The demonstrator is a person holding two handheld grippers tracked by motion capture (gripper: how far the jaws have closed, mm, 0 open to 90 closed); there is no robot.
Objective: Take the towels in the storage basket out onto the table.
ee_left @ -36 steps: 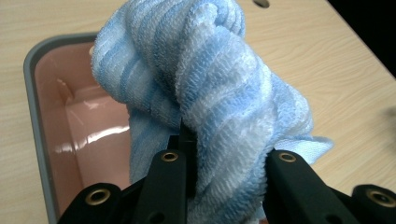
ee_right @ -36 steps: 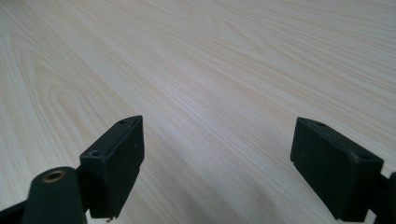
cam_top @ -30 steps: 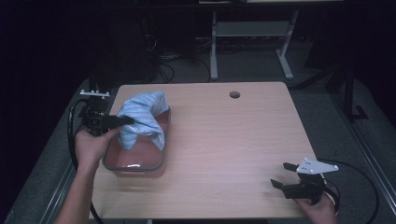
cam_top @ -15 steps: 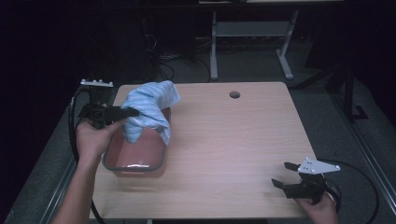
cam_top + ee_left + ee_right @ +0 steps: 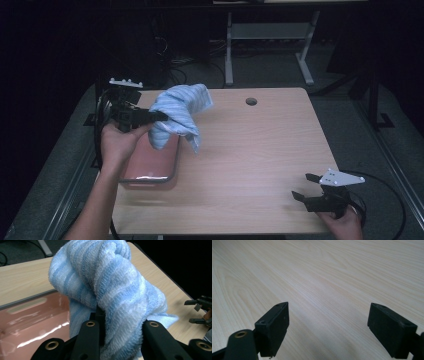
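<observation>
We find the left gripper [image 5: 162, 116] clamped on a blue-and-white striped towel [image 5: 177, 117], which hangs bunched from its jaws above the far left part of the bench [image 5: 260, 165]. In the left gripper view the towel [image 5: 107, 290] is pinched between the two black jaws, its folds rising in a twisted lump in front of them. Below and to the left of the towel lies a shallow reddish tray [image 5: 147, 167] with a metal rim, its near part bare. The towel's lower corner dangles just beside the tray's right edge; we cannot tell whether it touches. The right gripper [image 5: 307, 187] rests at the near right corner of the bench, jaws wide apart with nothing between them, well apart from the towel.
</observation>
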